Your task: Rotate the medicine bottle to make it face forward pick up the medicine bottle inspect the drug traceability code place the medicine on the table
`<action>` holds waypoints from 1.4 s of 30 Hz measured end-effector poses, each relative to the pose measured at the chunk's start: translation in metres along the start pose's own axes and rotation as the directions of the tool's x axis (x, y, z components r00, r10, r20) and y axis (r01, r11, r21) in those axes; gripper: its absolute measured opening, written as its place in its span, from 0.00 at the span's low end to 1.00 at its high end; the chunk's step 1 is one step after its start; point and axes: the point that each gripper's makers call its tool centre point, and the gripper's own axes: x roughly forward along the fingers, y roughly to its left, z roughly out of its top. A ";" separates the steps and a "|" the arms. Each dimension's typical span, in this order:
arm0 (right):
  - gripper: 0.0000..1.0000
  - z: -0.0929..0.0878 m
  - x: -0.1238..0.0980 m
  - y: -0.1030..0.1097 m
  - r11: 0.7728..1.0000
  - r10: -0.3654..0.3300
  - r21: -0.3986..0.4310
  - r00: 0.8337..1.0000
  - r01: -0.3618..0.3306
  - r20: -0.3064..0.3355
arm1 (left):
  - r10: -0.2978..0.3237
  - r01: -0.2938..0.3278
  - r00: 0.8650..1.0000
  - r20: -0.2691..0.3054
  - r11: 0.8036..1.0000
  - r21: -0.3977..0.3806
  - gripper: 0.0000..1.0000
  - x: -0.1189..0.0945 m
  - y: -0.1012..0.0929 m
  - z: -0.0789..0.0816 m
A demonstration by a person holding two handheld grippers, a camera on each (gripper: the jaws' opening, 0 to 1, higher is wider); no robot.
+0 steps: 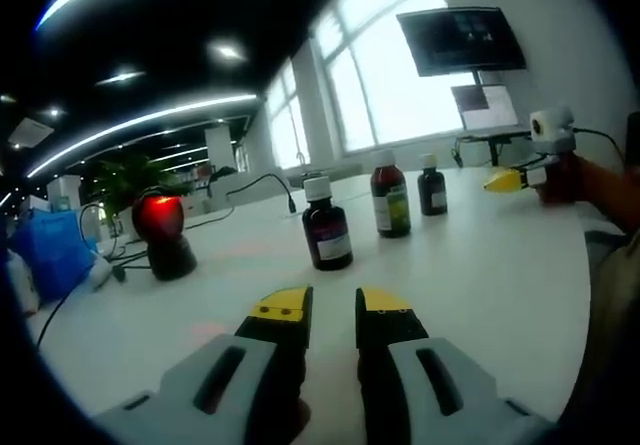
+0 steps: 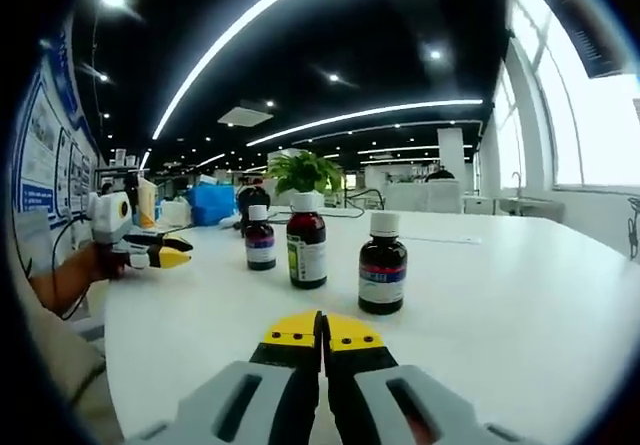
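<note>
White office table (image 1: 480, 265): three medicine bottles (image 2: 382, 276) ahead of both grippers; left gripper (image 1: 333, 308) parted, right gripper (image 2: 322, 329) closed, both empty.

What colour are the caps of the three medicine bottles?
White caps, clearest in the right gripper view.

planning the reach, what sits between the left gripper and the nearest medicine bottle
Nothing: in the left gripper view, bare white table runs from the left gripper to the nearest medicine bottle.
</note>
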 end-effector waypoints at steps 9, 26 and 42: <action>0.00 -0.001 0.001 0.001 0.998 -0.018 -0.057 1.000 0.018 -0.009 | -0.002 0.001 1.000 0.013 1.000 0.031 0.10 -0.002 -0.003 0.003; 0.00 0.000 0.001 0.002 0.996 -0.030 -0.079 1.000 0.030 -0.005 | -0.004 0.003 1.000 0.025 0.999 0.041 0.10 -0.002 -0.003 0.004; 0.00 0.001 0.000 0.005 0.995 -0.028 -0.091 1.000 0.028 -0.001 | 0.000 -0.001 1.000 0.018 0.998 0.058 0.10 -0.002 -0.002 0.003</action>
